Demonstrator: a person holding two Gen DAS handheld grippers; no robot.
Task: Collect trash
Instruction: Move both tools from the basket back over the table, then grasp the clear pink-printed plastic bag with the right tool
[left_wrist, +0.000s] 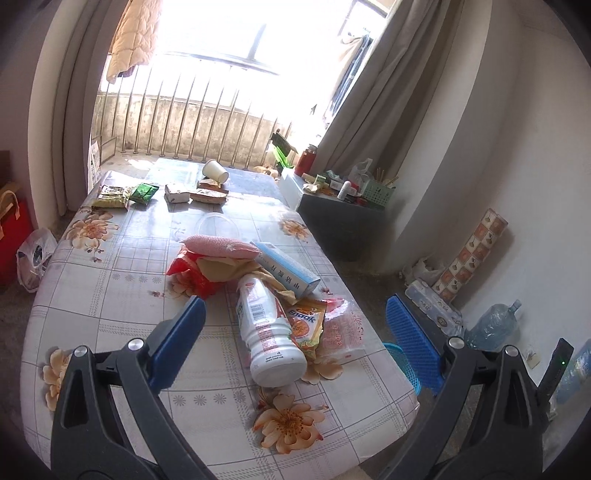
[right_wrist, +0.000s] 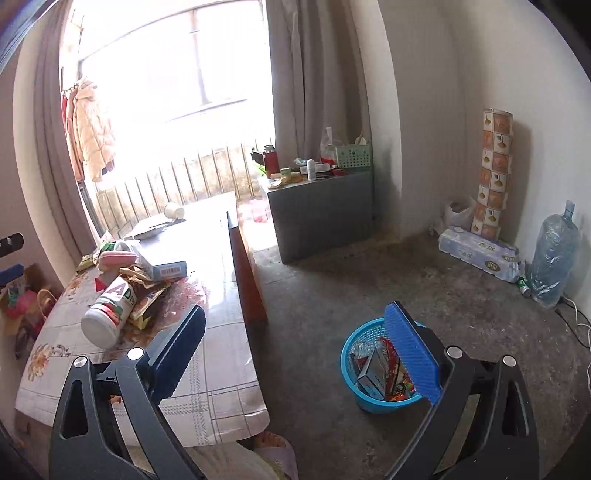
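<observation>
a: where was the trash?

b: most of it sat heaped near the table's (left_wrist: 110, 280) right edge: a white bottle (left_wrist: 267, 332) on its side, an orange snack packet (left_wrist: 308, 325) touching it, a blue-and-white carton (left_wrist: 286, 269) behind. more wrappers (left_wrist: 110, 195) lay along the far edge. some was already in the blue basket (right_wrist: 369, 402) on the floor, just off the near right corner.

a: and the claws?

b: both spread wide, holding nothing. the left gripper (left_wrist: 295, 343) hung over the bottle; the right gripper (right_wrist: 295, 350) hung between table edge and basket.

a: what could have gone wrong?

b: i judged the bottle round and slick, so it could have rolled off the right edge if nudged. pulling it might also have dragged the packet off the table.
</observation>
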